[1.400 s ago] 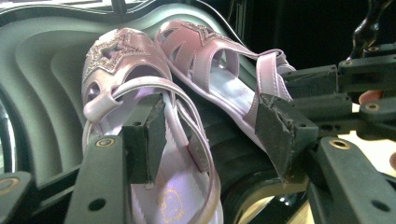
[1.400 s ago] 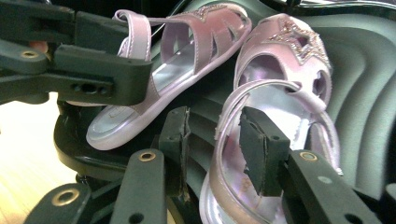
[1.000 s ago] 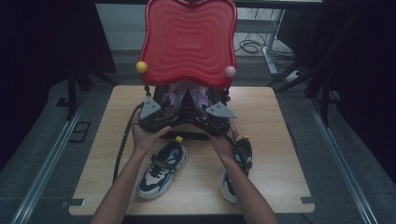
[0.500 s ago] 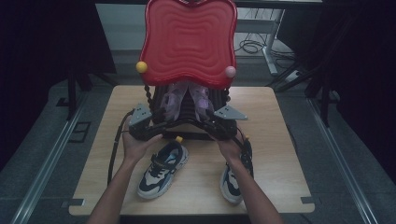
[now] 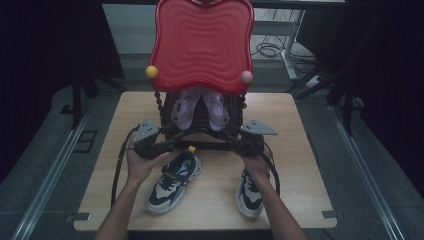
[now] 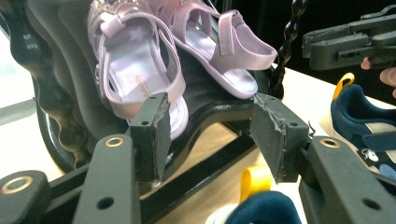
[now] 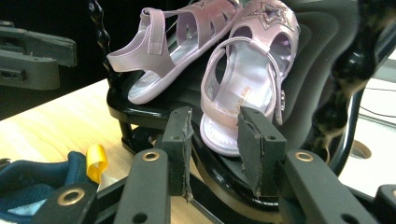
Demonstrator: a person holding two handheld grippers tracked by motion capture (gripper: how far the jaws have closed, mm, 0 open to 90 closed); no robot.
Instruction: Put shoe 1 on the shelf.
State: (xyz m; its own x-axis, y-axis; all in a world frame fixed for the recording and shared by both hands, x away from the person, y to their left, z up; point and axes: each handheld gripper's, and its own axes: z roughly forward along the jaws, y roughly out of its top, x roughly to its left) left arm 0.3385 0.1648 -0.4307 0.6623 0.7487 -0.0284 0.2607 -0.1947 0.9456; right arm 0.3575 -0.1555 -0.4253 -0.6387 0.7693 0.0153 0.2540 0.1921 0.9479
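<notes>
Dim, murky high view with dark surroundings; both gripper views are brighter and sharp, blurring only at near edges.

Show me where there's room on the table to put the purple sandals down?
Bare wood lies along the table's left edge, beside the left sneaker, and on the right past the right sneaker. A smaller gap sits between the two sneakers. The middle is crowded: the rack holding the sandals, plus both grippers.

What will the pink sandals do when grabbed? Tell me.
The pink sandals look light, with thin straps likely to flex under the fingers. Their glossy surface may be slippery. Resting tilted on the black rack, they could slide off if nudged.
</notes>
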